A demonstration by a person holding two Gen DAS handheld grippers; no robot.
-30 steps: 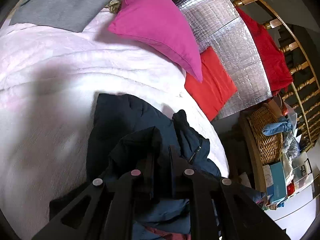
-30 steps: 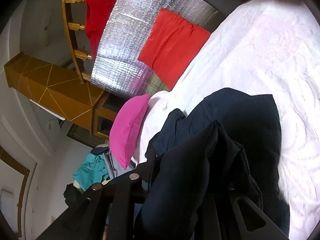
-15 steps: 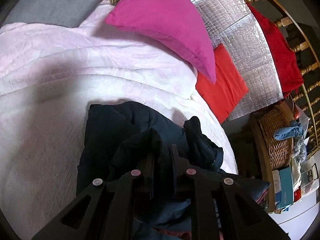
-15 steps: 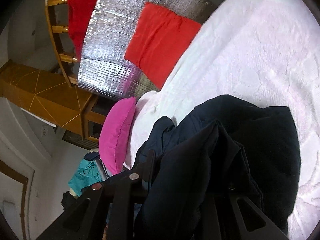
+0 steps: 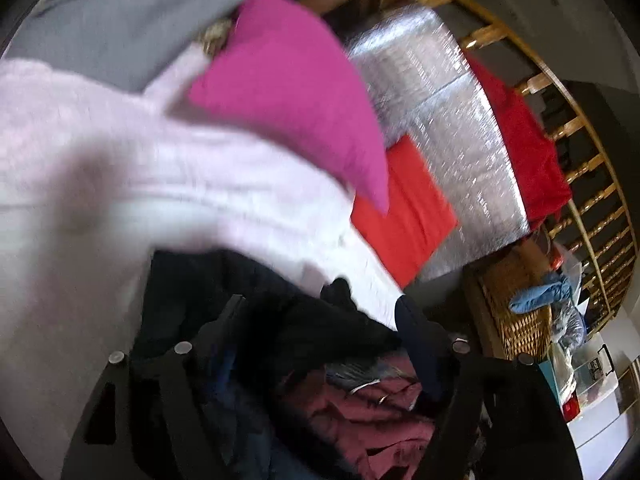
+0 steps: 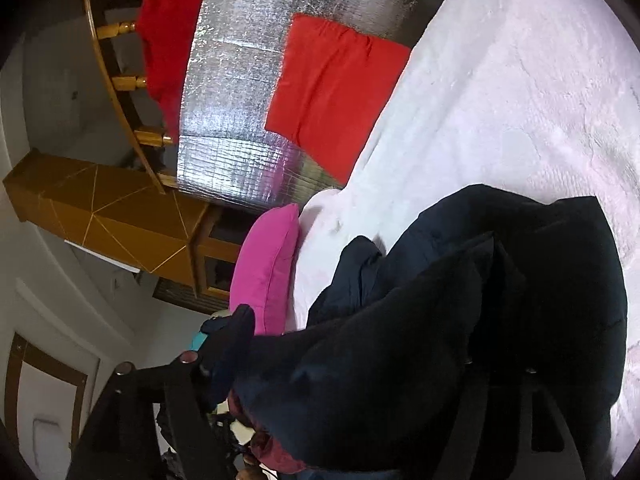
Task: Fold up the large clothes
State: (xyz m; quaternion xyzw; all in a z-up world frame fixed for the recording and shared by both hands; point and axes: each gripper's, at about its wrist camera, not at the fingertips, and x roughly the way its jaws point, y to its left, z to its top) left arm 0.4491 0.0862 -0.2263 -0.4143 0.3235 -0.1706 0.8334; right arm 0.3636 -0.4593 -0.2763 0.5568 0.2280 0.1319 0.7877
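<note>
A dark navy padded jacket (image 6: 500, 300) lies bunched on the white bedspread (image 6: 520, 100). In the left wrist view the jacket (image 5: 312, 320) lies between my spread fingers, with a maroon garment (image 5: 360, 420) under it. My left gripper (image 5: 320, 344) is open and the cloth lies loose in the gap. My right gripper (image 6: 360, 360) is open too: its left finger (image 6: 224, 344) stands wide of the jacket fold, and the other finger is hidden under dark cloth.
A magenta pillow (image 5: 296, 92) and a red cushion (image 5: 404, 208) lean by a silver foil panel (image 5: 448, 128) at the headboard. A grey blanket (image 5: 120, 20) lies far left. A wicker basket (image 5: 516, 312) stands beside the bed.
Both grippers have opened and let go of the jacket. The left view has swung and blurred, and the maroon garment now shows beneath.
</note>
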